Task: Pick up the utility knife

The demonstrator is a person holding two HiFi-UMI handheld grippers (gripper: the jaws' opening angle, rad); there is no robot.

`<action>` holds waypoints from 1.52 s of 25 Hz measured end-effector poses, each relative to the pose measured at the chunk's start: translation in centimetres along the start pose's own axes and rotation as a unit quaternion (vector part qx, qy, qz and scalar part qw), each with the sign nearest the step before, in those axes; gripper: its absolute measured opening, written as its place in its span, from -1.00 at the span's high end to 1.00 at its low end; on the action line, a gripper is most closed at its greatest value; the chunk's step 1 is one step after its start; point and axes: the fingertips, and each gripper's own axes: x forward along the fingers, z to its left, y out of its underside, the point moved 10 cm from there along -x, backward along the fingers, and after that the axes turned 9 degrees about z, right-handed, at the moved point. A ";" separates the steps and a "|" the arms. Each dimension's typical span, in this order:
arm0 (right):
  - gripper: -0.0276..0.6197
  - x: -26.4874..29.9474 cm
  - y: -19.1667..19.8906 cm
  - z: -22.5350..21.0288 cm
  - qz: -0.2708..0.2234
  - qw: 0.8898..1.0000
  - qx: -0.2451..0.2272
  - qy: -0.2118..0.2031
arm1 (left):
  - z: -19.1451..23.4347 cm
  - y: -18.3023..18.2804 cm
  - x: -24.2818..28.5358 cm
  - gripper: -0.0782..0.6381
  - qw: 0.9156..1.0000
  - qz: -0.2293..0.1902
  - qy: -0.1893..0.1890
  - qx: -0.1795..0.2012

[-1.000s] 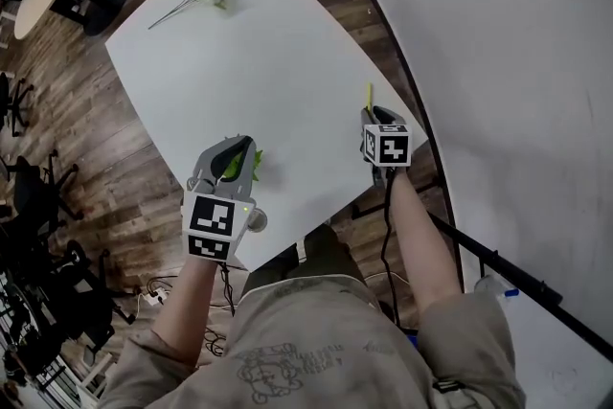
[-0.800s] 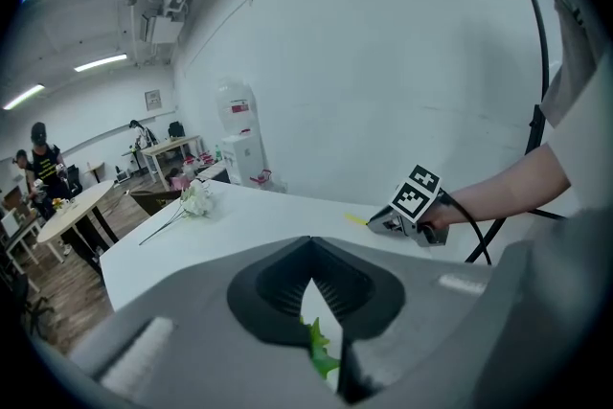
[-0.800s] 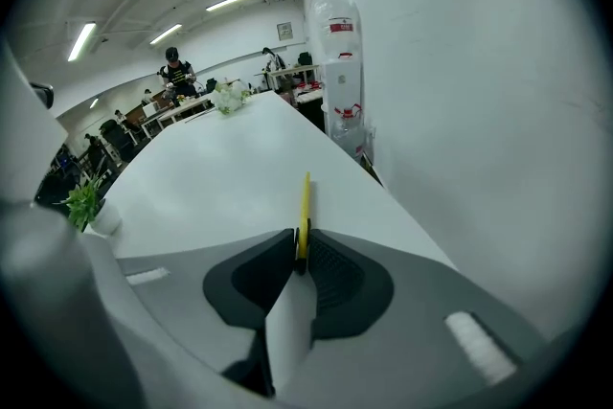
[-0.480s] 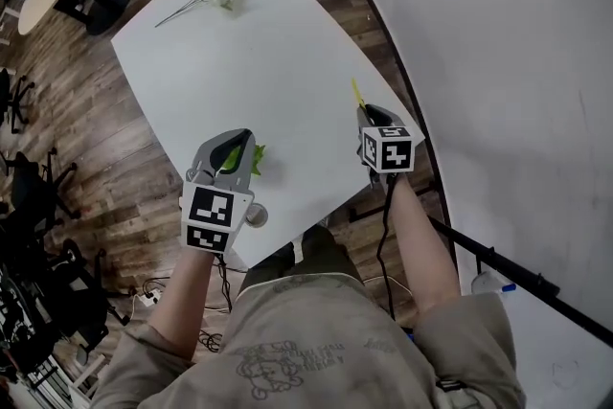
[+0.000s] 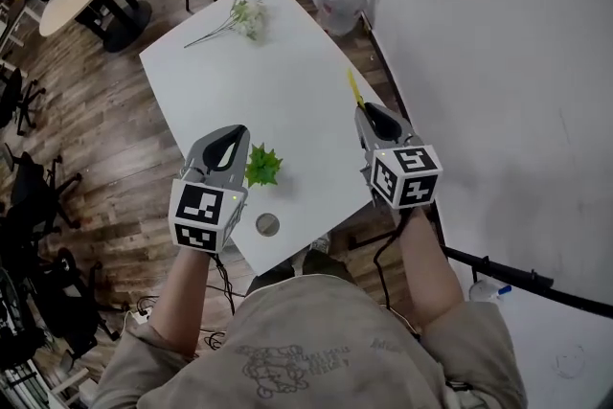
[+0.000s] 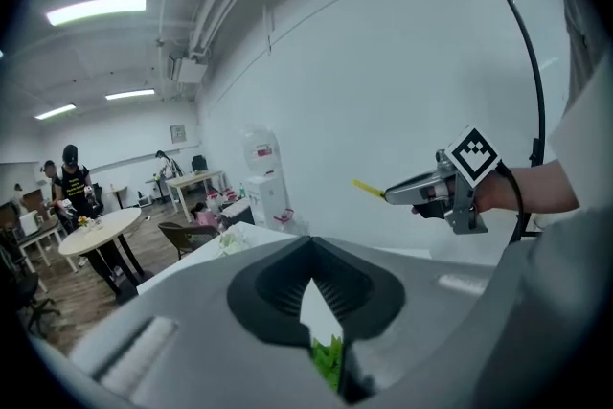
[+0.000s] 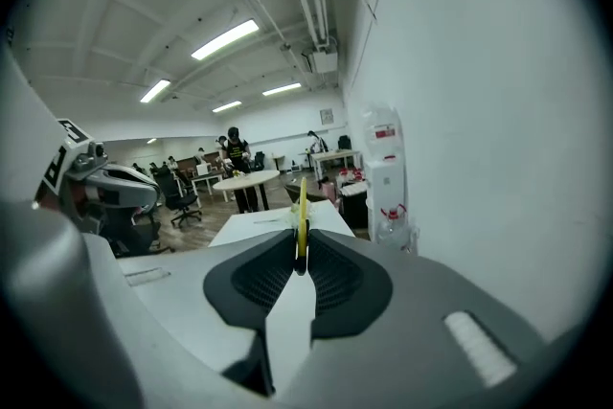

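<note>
Above the table's (image 5: 287, 43) right edge: the utility knife (image 5: 355, 91) hung clear of the top, pointing away from me.
Right gripper (image 5: 372, 110): its jaws had just been closing and clamped the knife's near end, which I judged secure for carrying.
Left gripper (image 5: 235, 133): jaws together and empty, parked by the green sprig (image 5: 261, 166) at the near edge.
Pose: both pointed forward, tipped slightly down.

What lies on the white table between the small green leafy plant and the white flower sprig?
Nothing: in the head view, bare white tabletop separates the green leafy plant from the white flower sprig.
</note>
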 end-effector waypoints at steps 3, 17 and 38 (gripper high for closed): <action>0.69 -2.5 -3.1 2.3 -0.044 0.999 -0.023 -0.014 | 0.9 -1.7 -2.7 0.78 0.999 -0.039 -0.016 0.000; 0.69 -12.3 -7.9 11.6 -0.153 0.982 -0.098 -0.045 | 2.9 -3.3 -14.0 0.78 0.988 -0.146 -0.058 0.008; 0.69 -14.3 -4.5 16.6 -0.130 0.987 -0.070 -0.069 | 3.5 1.1 -18.5 0.78 0.987 -0.130 -0.093 0.004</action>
